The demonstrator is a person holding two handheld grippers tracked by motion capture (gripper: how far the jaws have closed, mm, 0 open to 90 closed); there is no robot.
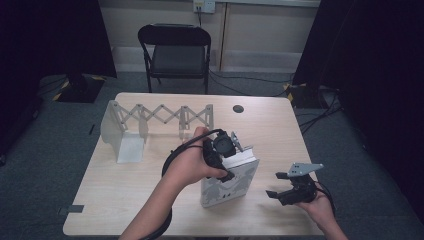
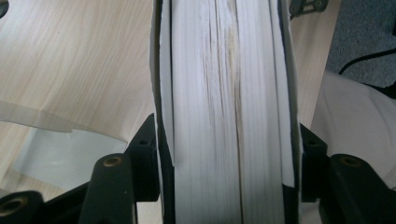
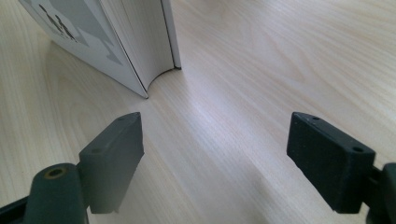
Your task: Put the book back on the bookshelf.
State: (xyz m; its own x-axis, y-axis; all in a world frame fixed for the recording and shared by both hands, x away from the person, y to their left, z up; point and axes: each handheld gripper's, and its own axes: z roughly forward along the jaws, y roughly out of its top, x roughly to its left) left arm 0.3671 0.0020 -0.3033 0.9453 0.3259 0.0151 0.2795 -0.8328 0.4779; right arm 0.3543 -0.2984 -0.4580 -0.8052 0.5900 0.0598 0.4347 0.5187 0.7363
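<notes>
1. Both fingers of my left gripper (image 2: 229, 154) are clamped on the book (image 1: 231, 179), one black pad against each cover, with the white page block running up between them in the left gripper view.
2. From the high view I see that book standing upright on the wooden table (image 1: 280, 130), near the front edge and a little right of centre, its pale cover with dark figures facing the person.
3. My left gripper (image 1: 226, 152) sits at the top of the book, with the person's left hand (image 1: 192, 162) wrapped around it and its cable looping back past the wrist.
4. My right gripper (image 3: 215, 140) has its jaws spread wide with nothing between them, only bare tabletop showing in the gap.
5. In the right gripper view the book's lower corner (image 3: 140, 51) stands ahead and to the left of those jaws, apart from them, with the curved spine edge resting on the wood.
6. In the high view the right gripper (image 1: 280, 185) is held low over the table just right of the book, not touching it, its grey three-cornered plate on top.
7. An expandable white book rack (image 1: 150, 120) stands at the far left part of the table, well apart from the book.
8. Beyond the table a black folding chair (image 1: 175, 50) faces it.
</notes>
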